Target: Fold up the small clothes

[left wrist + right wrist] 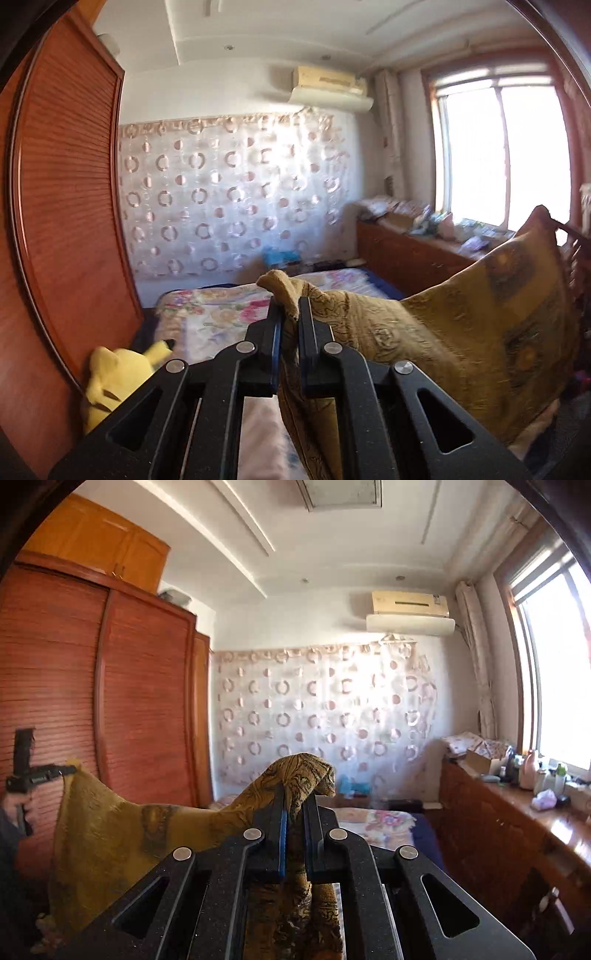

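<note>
- A bed with a floral pink-and-white cover [221,317] fills the middle of a sunlit bedroom and serves as the landmark here; in the right wrist view it appears again [373,821].
- To the left of the bed stands a reddish-brown slatted wooden wardrobe [66,206]; to its right runs a low wooden cabinet [491,827] under a bright window [498,155], its top crowded with bottles and packets.
- Behind the bed hangs a sheer white curtain with brown ring patterns [229,199], and above that a beige wall air conditioner [410,607].
- One yellow plush toy [114,380] lies at the bed's near left corner, against the wardrobe.
- One mustard-yellow patterned cloth with darker paisley print [461,325] hangs stretched in the air above the near end of the bed, held at two corners.
- The left gripper [289,314] is clamped narrowly on one bunched corner of the cloth, raised and pointing level across the bed.
- The right gripper [297,801] pinches the other corner in the same way, fabric draped over its fingertips.
- In the right wrist view, the left gripper [70,770] shows at the far left, a hand [16,805] around its handle.
</note>
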A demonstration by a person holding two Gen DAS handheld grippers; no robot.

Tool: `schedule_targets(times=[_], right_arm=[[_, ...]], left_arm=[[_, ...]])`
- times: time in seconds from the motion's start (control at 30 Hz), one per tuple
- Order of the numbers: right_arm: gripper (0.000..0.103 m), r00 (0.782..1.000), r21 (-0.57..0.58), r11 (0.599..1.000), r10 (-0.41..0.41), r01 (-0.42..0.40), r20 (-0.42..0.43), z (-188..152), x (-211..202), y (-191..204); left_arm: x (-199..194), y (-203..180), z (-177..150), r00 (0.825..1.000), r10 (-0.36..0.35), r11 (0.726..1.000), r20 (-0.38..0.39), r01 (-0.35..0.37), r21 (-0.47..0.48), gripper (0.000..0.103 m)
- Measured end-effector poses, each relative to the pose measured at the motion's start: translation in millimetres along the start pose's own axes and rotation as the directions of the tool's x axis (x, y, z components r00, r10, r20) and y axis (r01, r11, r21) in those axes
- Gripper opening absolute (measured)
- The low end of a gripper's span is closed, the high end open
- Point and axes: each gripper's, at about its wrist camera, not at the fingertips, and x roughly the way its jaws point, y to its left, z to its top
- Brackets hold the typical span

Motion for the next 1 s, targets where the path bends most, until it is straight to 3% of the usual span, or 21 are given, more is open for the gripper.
schedule_targets(times=[0.07, 0.13, 0.17, 0.2, 0.3, 0.4, 0.47, 0.53, 0.77, 1.0], right_arm=[[0.007, 0.996, -0.026, 0.999, -0.043, 0.041, -0.077, 6, 48, -4], [0.009, 0.971, -0.002, 0.998, -0.058, 0.059, -0.232, -9, 114, -13], [0.02, 0.951, 0.008, 0.997, -0.068, 0.074, -0.302, -22, 141, -17], [0.029, 0.919, 0.006, 0.993, -0.105, 0.116, -0.38, -43, 173, -22], [0.03, 0.85, 0.02, 0.985, -0.139, 0.173, -0.509, -97, 220, -31], [0.031, 0.825, 0.045, 0.988, -0.099, 0.149, -0.556, -142, 229, -24], [0.031, 0.807, 0.028, 0.993, -0.074, 0.112, -0.586, -164, 228, -18], [0.032, 0.793, 0.007, 0.996, -0.064, 0.086, -0.606, -180, 227, -13], [0.043, 0.782, 0.028, 0.999, -0.005, 0.029, -0.623, -205, 211, -25], [0.044, 0.759, 0.051, 0.998, 0.015, 0.025, -0.651, -232, 197, -26]], left_arm=[[60, 7, 3, 0.996, 0.032, 0.999, -0.079, -0.032, 0.008, 0.011], [109, 12, -14, 0.983, 0.048, 0.999, -0.179, -0.048, 0.003, 0.027], [137, 15, -30, 0.972, 0.053, 0.999, -0.227, -0.053, 0.003, 0.039], [154, 15, -44, 0.965, 0.042, 0.999, -0.261, -0.046, -0.007, 0.042], [186, 13, -99, 0.934, -0.031, 0.997, -0.356, 0.002, -0.081, 0.043], [187, -13, -131, 0.917, -0.048, 0.999, -0.396, 0.035, -0.04, 0.046], [183, -32, -152, 0.895, -0.09, 0.996, -0.437, 0.086, -0.028, 0.062], [175, -48, -166, 0.887, -0.124, 0.992, -0.444, 0.127, -0.024, 0.082], [151, -85, -185, 0.873, -0.184, 0.982, -0.451, 0.188, -0.037, 0.083], [150, -105, -209, 0.845, -0.198, 0.979, -0.497, 0.198, -0.054, 0.083]])
